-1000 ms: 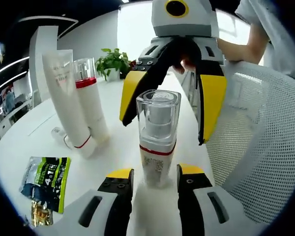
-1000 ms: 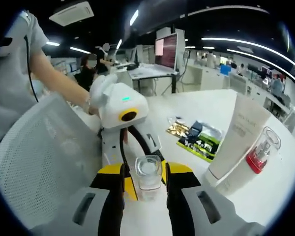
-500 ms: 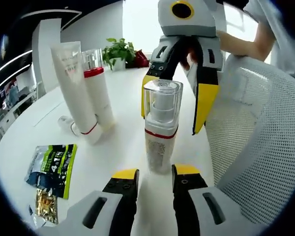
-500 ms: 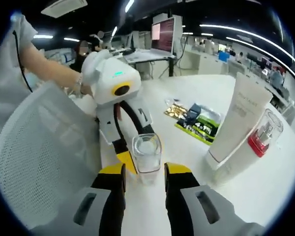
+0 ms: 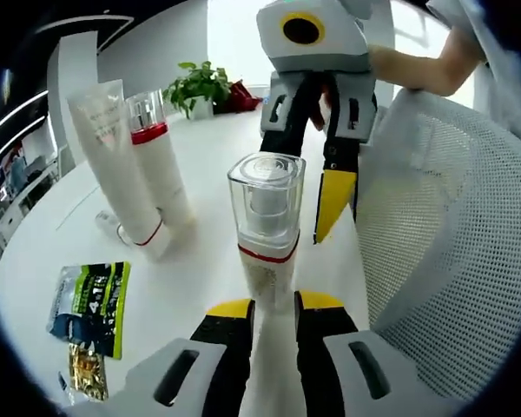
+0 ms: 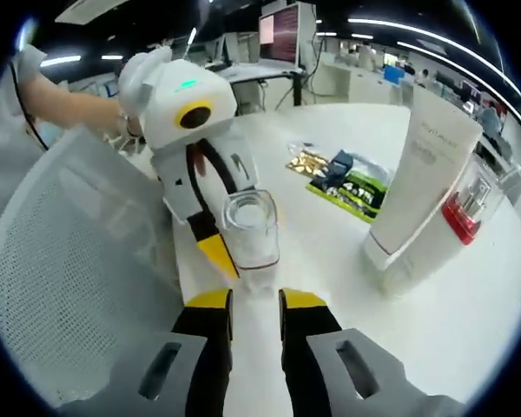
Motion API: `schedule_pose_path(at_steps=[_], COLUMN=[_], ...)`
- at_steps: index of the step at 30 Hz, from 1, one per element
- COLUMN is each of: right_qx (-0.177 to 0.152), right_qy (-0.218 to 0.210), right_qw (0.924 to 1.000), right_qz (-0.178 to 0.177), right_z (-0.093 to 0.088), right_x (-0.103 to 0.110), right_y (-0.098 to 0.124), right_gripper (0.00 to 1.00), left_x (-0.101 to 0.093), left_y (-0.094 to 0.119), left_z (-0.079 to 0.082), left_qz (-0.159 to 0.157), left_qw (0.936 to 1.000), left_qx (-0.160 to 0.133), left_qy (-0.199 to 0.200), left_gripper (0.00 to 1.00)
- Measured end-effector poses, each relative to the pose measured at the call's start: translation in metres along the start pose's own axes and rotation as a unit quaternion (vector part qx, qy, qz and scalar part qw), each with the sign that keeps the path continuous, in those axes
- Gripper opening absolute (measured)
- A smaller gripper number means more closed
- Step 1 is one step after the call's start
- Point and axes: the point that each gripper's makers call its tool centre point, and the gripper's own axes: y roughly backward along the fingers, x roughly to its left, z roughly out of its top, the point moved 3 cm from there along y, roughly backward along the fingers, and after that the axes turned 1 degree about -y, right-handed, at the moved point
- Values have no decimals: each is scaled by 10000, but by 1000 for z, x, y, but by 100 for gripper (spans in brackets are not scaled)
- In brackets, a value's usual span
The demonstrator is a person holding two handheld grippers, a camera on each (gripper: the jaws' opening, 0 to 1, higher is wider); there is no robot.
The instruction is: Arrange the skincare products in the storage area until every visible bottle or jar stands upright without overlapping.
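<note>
A pump bottle [image 5: 265, 221] with a clear square cap and a red band stands on the white table [image 5: 200, 261]. My left gripper [image 5: 274, 306] is shut on its base, with a yellow tip on each side. In the right gripper view the same bottle [image 6: 250, 230] sits just beyond my right gripper [image 6: 256, 300], whose jaws are drawn close together with nothing between them. The right gripper [image 5: 313, 228] hangs behind the bottle. The left gripper [image 6: 234, 259] reaches down to the bottle's lower part. A white tube [image 5: 113, 165] stands on its cap next to a red-banded bottle [image 5: 156, 165].
Green and gold sachets [image 5: 91, 300] lie flat on the near left of the table. A white mesh chair back [image 5: 434, 217] stands close on the right. A potted plant [image 5: 195, 91] sits at the far edge. A person's arm [image 5: 417, 65] holds the right gripper.
My left jaws have narrowed onto the pump bottle's base. The right gripper has drawn back from the bottle's cap and its jaws have come together.
</note>
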Motion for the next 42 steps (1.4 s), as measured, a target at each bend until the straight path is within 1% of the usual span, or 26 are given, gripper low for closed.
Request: schedule_pose_path(at_steps=[3,7,9,11,12,19,21,28,33,42], right_qx=[123,225,165,-18,-32,-27,1,23,37,-8], right_qy=[103,173,167,162,139,67,75,41,20,20], right_qw=[9997,9996,9997,9998,9998,10000,9999,9999,9998,9995], right_qz=[168,73,-17,-145,-133,-66,-70,-123,-192,-327], right_z=[-4,-10,-8,-3,-2,-5,-7,-12,-14,-15], right_x=[7,1,-4,-9,-11,-15,-14,-23,-29,-39], right_y=[-9,-13,-11,-9,-8,-11,-11,-12,-13,-13], right_gripper=[17,15,13,8,6,8,8,8,8,8], left_x=[-1,-1,-1,-1,-1,3,4,8,20,32], left_y=[0,0,0,0,0,-4,-6,-13,-17,-22], left_z=[0,1,2,2,3,7,7,7,10,15], left_qz=[-39,-38,-37,-32,-32,19,35,54,162,375], left_qw=[10000,9999,9999,9999,9998,9997,9996,9993,9990,9985], left_qx=[57,115,152,162,171,242,272,356,401,383], left_qy=[6,-34,-38,-33,-27,-50,-54,-94,-107,-59], left_gripper=[16,14,14,13,13,11,11,10,10,10])
